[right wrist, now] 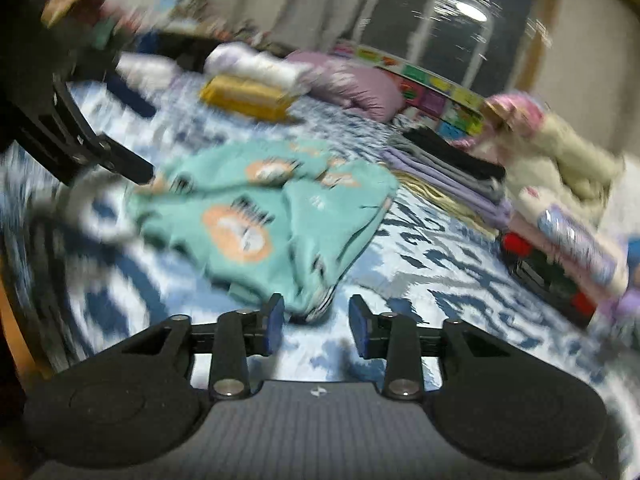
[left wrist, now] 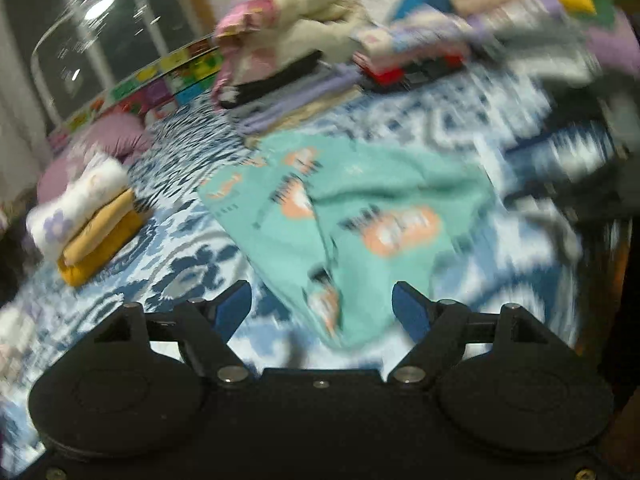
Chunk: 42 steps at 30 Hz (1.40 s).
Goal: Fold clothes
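Left tongs (left wrist: 322, 306) spread wide, empty. Right tongs (right wrist: 316, 322) parted, empty too. Teal garment (left wrist: 360, 216) crumpled on the patterned bedspread (left wrist: 192, 264), just ahead of both pairs, untouched.

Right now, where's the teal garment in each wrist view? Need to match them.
Left wrist: teal garment lies center frame on the blue-white bedspread, just ahead of the open left gripper.
Right wrist: teal garment sits center-left, ahead of the open right gripper.
Shared landmark: the folded white-and-yellow stack, at left in the left view and upper center-left in the right.
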Each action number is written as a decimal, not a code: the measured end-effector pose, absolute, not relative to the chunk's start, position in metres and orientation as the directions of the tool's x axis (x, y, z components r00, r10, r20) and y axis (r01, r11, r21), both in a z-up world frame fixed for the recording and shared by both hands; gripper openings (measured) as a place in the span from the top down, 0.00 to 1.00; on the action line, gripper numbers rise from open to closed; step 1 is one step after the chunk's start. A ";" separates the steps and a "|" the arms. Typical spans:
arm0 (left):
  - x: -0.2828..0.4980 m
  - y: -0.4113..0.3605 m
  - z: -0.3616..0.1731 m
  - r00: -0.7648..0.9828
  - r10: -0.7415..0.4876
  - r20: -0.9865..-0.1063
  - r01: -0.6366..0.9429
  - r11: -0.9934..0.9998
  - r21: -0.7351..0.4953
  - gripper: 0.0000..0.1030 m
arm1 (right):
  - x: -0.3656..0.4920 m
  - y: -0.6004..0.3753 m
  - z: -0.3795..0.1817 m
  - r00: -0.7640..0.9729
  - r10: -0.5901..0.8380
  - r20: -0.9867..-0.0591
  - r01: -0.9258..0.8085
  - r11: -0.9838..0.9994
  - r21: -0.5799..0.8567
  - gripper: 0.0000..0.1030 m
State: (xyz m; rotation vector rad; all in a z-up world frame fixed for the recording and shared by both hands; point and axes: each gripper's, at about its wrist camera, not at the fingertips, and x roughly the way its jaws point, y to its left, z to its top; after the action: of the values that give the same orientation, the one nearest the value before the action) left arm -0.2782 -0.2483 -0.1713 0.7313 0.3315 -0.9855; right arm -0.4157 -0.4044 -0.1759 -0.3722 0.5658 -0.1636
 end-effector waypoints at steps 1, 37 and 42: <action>-0.285 -0.248 -0.179 0.539 -0.622 -0.569 0.836 0.309 0.453 0.24 | -0.415 -0.398 -0.180 0.828 -0.263 -0.495 0.029 0.902 -0.430 0.59; -0.283 -0.271 -0.222 0.679 -0.626 -0.383 0.598 0.170 0.783 0.35 | -0.386 -0.376 -0.207 0.855 -0.348 -0.386 -0.085 0.639 -0.765 0.44; -0.282 -0.275 -0.223 0.672 -0.645 -0.363 0.594 0.178 0.785 0.36 | -0.378 -0.381 -0.209 0.876 -0.356 -0.325 -0.035 0.625 -0.779 0.38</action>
State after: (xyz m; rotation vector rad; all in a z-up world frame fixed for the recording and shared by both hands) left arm -0.2821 -0.2755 -0.2229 1.0811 -0.0560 -0.8770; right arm -0.3778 -0.3806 -0.2087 -0.8839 0.4839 -0.1927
